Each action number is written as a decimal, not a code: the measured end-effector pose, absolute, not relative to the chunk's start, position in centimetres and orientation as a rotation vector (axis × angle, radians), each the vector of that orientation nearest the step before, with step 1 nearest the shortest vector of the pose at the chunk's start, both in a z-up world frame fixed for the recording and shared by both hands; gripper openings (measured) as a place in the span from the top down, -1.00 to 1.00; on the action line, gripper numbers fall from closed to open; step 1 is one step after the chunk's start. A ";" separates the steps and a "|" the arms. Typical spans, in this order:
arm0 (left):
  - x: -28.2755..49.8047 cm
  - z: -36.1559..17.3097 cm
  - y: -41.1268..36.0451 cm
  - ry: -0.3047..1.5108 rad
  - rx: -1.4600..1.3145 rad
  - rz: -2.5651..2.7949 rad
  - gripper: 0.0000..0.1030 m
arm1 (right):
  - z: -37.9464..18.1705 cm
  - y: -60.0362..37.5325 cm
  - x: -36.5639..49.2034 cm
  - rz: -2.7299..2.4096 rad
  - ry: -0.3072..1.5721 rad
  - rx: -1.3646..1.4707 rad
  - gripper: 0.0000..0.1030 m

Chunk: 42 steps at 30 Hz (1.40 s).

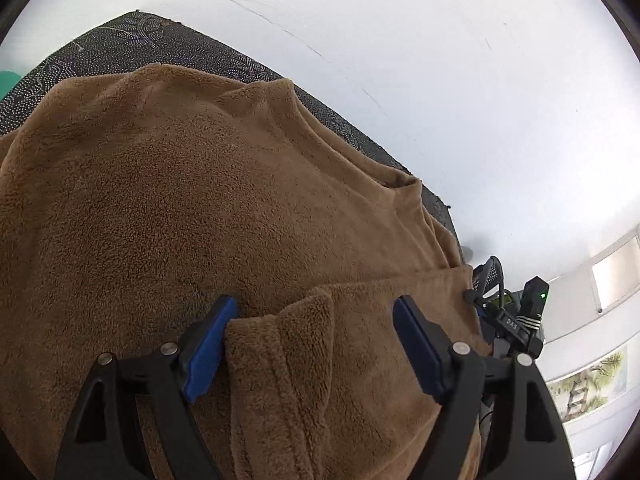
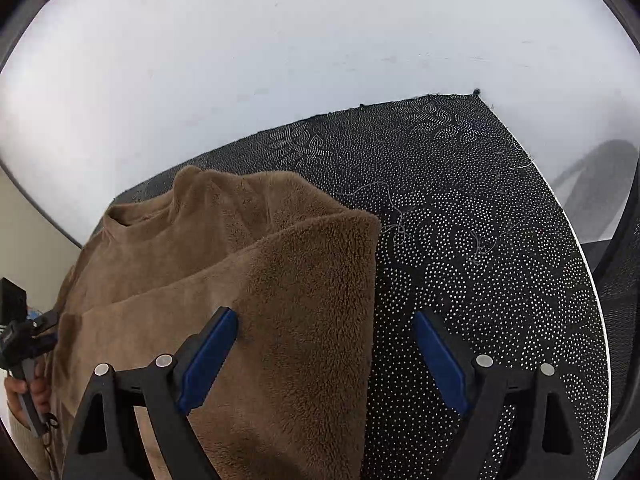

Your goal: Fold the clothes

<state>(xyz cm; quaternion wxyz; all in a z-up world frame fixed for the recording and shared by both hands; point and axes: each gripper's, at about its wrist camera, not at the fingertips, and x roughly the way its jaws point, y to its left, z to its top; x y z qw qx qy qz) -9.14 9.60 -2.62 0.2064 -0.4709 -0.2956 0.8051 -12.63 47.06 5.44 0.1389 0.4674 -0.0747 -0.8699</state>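
Two grippers hover over a brown fleece sweater [image 1: 200, 200] lying partly folded on a black dotted cloth [image 2: 480, 240]. Left gripper [image 1: 312, 320]: jaws wide, a folded sleeve edge between them, not pinched. Right gripper [image 2: 324, 336]: jaws wide, straddling the sweater's folded side edge, gripping nothing.

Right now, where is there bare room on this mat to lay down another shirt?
Bare dotted black mat lies beyond the brown fleece top's straight folded edge, out to the mat's far corner and rim. The fleece covers the rest, leaving a thin strip by the wall.
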 end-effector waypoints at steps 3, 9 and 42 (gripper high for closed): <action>-8.6 -2.7 8.8 -0.853 -1.299 2.249 -0.63 | 5.9 46.6 -11.8 -2.540 -0.158 1.317 -0.77; -7.9 -3.1 8.3 -0.858 -1.282 2.243 -0.63 | 6.5 46.3 -12.0 -2.540 -0.105 1.312 -0.77; -9.5 -1.5 11.3 -0.611 -1.194 2.401 -0.44 | 6.2 42.9 -17.3 -2.697 -0.019 1.324 0.65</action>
